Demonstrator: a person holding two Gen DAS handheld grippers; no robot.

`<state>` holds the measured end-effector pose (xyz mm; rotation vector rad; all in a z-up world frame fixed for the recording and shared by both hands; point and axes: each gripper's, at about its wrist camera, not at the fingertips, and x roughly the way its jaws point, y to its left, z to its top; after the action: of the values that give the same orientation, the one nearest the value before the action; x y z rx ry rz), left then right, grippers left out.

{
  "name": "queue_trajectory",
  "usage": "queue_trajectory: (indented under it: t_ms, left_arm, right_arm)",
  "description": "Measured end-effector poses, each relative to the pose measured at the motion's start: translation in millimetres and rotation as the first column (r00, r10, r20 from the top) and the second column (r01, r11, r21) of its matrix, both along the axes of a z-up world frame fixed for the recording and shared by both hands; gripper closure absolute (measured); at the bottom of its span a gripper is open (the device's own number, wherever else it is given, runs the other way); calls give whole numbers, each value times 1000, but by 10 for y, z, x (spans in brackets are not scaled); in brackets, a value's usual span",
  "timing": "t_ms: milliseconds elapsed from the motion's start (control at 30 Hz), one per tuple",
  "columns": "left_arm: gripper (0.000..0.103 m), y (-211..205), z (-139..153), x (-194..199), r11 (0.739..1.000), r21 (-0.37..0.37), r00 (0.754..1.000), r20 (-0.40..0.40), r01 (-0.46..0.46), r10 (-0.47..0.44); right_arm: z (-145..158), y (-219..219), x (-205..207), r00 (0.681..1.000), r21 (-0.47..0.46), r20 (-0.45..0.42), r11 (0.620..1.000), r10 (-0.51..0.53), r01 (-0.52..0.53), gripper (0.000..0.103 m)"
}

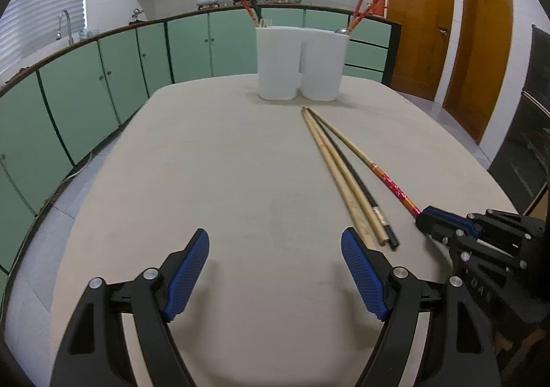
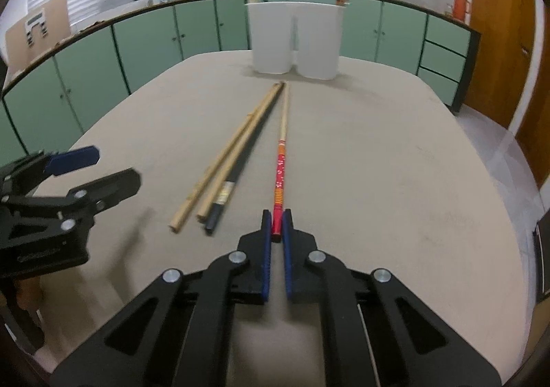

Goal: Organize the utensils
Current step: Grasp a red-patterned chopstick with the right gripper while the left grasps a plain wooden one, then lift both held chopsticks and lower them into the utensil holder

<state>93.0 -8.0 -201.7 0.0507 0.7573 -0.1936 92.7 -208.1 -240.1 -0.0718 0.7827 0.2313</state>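
Observation:
Several chopsticks lie on the beige table (image 2: 395,163): two plain wooden ones (image 2: 227,156), a black one (image 2: 240,167) and a red-handled one (image 2: 280,174). My right gripper (image 2: 277,225) is shut on the red handle end of the red-handled chopstick (image 1: 395,188), which still rests on the table. My left gripper (image 1: 275,246) hovers open over bare table, left of the wooden chopsticks (image 1: 338,174); nothing is between its fingers. At the table's far end stand two white holders (image 1: 300,65) with red chopsticks and other utensils sticking out.
Green kitchen cabinets (image 1: 103,84) run along the left and back walls, with a sink tap (image 1: 65,26) and pots on the counter. Wooden doors (image 1: 481,43) stand at the right. The left gripper (image 2: 68,187) shows at the left in the right wrist view.

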Motion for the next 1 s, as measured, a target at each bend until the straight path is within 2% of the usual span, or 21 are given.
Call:
queue_trajectory:
  t_ms: [333,467,700,767,800,833,867,933,1000]
  left_arm:
    - [26,-301,-78,-22,999,-17,998,-39,51,-52]
    - [38,-355,-130,0,998,-3,997,-61,57,-57]
    - [48,-406,-155,17,998,22,997,-66,53,-51]
    - [60,-406,-153,15,998,23,997,-63,53,-51]
    - [63,-414,-150,15,998,22,997,-61,55,-53]
    - [71,-410,-146,7,998,19,997,-60,58,-56]
    - [84,-411,-144,6,998,13,996,-59,63,-62]
    - [95,-411,-138,5,997,-8,995,-62,76,-77]
    - [95,-407,-134,7,997,-15,995,-60,78,-79]
  right_arm:
    - [76,-282,-73,998,5,34,999,-51,51,98]
    - [67,-317,-75,998,16,30,998,-59,59,98]
    - [60,-327,-65,998,33,20,998,-62,61,98]
    - [55,-333,-66,998,35,17,998,-61,60,98]
    - [52,-334,-65,998,36,16,998,-61,60,98]
    - [52,-338,-67,998,37,15,998,-61,60,98]
    - [51,-340,-66,998,38,14,997,-61,60,98]
    - [50,-347,-60,998,39,13,997,-61,61,98]
    - [56,-353,-61,998,41,15,997,-61,61,98]
